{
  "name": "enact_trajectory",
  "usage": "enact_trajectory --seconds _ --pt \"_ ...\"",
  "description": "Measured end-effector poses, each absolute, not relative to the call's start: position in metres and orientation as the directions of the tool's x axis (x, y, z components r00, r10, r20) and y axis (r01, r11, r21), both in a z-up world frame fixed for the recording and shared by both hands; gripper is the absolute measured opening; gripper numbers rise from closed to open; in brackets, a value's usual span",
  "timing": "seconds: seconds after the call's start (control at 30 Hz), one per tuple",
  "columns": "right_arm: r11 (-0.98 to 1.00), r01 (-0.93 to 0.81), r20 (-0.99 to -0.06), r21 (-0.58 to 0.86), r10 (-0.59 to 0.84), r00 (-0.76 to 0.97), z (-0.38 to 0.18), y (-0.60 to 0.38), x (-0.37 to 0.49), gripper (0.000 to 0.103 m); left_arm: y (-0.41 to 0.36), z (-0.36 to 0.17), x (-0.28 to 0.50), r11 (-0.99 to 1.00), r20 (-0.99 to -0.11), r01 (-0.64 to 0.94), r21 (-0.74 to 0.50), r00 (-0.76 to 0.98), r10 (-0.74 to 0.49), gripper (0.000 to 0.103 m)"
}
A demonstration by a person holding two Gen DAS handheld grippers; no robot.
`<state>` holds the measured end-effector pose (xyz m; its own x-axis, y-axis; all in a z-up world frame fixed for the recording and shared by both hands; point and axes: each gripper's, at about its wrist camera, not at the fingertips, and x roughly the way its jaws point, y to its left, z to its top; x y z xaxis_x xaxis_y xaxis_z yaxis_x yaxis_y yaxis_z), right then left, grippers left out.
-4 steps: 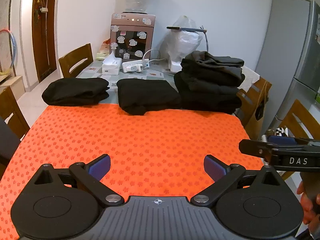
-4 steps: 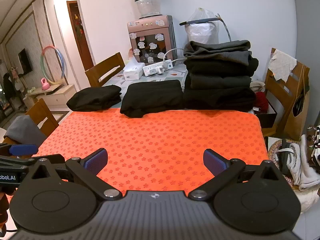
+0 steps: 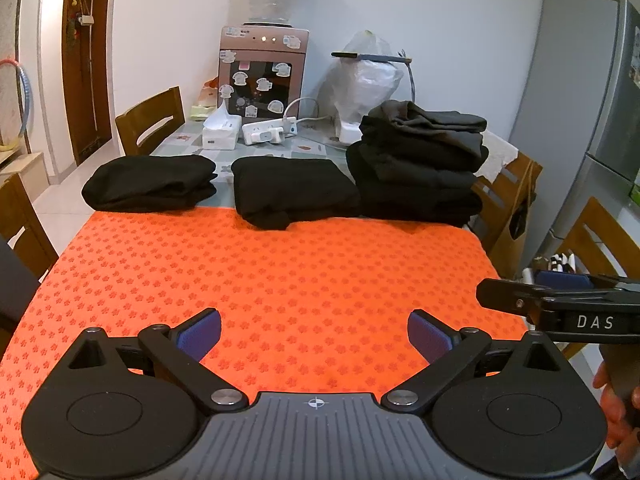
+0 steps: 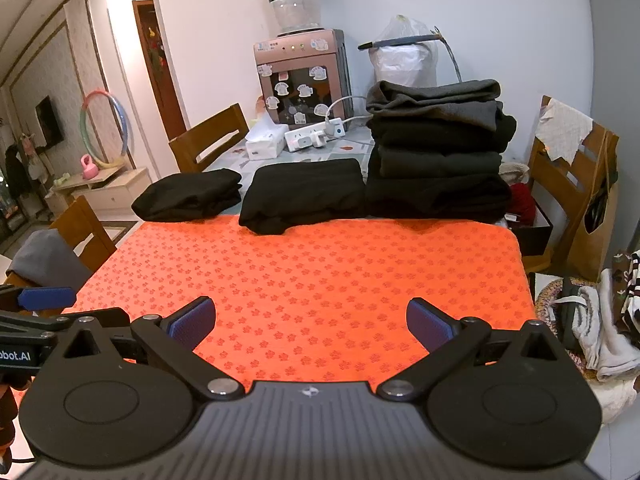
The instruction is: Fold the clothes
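Grippers, left gripper (image 3: 314,334) and right gripper (image 4: 311,322), gape empty over the orange mat (image 3: 280,272); probably fetch one garment off the tall stack (image 4: 438,160) behind it, gripping opposite edges.

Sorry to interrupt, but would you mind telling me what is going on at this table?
A person is folding clothes with a handheld claw in each hand. Right now the left claw and right claw are both open and empty above the orange mat. Three piles of folded dark clothes sit along its far edge.
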<state>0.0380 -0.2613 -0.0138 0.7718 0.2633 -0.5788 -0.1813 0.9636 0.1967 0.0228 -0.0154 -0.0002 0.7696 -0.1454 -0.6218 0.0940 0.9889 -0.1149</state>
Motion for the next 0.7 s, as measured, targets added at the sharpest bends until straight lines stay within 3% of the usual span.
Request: enact_trajectory --seconds 0.7 --pt "0.964 -0.178 -0.581 0.199 0.262 0.77 -0.0154 -0.263 0.0399 0.103 -0.0197 -0.0013 0.0262 0.989 -0.63 0.091 -0.115 0.763 -0.144 0.1"
